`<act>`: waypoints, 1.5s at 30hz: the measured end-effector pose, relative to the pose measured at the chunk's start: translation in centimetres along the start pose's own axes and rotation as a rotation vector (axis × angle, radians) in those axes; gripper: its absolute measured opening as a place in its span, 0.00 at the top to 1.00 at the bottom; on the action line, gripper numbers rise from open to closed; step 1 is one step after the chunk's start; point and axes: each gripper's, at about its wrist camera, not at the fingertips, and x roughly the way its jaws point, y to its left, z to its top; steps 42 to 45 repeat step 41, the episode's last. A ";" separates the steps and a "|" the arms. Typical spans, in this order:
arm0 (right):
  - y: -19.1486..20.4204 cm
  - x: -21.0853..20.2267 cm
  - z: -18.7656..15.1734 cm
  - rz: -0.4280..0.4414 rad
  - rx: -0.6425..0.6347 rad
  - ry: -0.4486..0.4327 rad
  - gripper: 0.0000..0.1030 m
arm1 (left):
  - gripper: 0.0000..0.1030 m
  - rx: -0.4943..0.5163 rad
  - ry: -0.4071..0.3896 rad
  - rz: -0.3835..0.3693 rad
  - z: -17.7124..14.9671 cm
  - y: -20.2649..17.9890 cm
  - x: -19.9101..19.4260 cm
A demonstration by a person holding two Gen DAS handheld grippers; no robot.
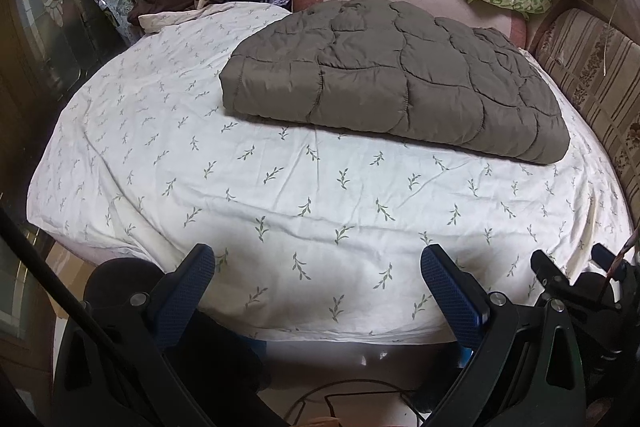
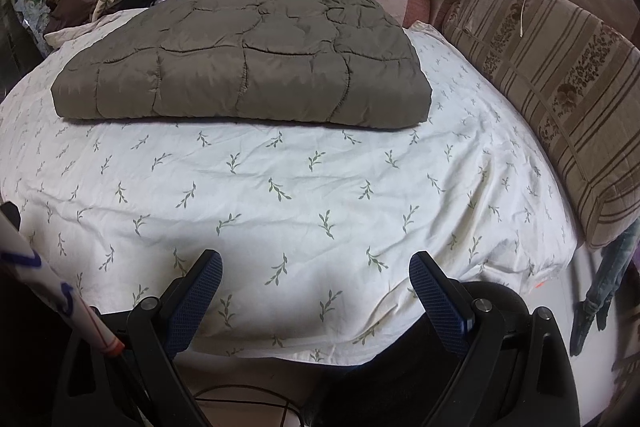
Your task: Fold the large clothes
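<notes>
Already folded into a thick slab, the olive quilted jacket (image 1: 396, 79) lies toward the bed's far edge on the leaf-print sheet (image 1: 280, 207), well apart from both wide-open, empty claws, left claw (image 1: 318, 291) and right claw (image 2: 316, 293), and, being puffy, might spring open if nudged.

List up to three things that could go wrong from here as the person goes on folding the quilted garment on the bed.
1. The puffy grey-brown quilted garment may spring open once released.
2. The loose, wrinkled leaf-print sheet could be pinched along with it.
3. Both tongs, left and right, are open and well short of it; reaching across may drag the sheet.
</notes>
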 end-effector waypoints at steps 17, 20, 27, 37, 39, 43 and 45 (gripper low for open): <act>1.0 0.5 1.3 0.011 -0.022 -0.013 0.06 | 0.01 -0.007 -0.005 0.018 0.6 0.6 0.6; 1.3 0.6 1.2 0.011 -0.031 -0.011 0.06 | 0.01 -0.008 -0.001 0.015 0.6 0.6 0.8; 1.4 0.8 1.2 0.012 -0.030 -0.002 0.06 | 0.01 -0.004 0.002 0.013 0.6 0.5 0.9; 1.8 0.8 1.3 0.014 -0.041 -0.001 0.06 | 0.01 -0.007 0.009 0.013 0.5 0.5 1.2; 1.9 0.9 1.3 0.015 -0.042 0.002 0.06 | 0.01 -0.008 0.014 0.018 0.5 0.5 1.4; 2.0 1.0 1.4 0.015 -0.042 0.006 0.06 | 0.01 -0.009 0.020 0.019 0.5 0.6 1.7; 2.0 1.0 1.4 0.015 -0.042 0.006 0.06 | 0.01 -0.009 0.020 0.019 0.5 0.6 1.7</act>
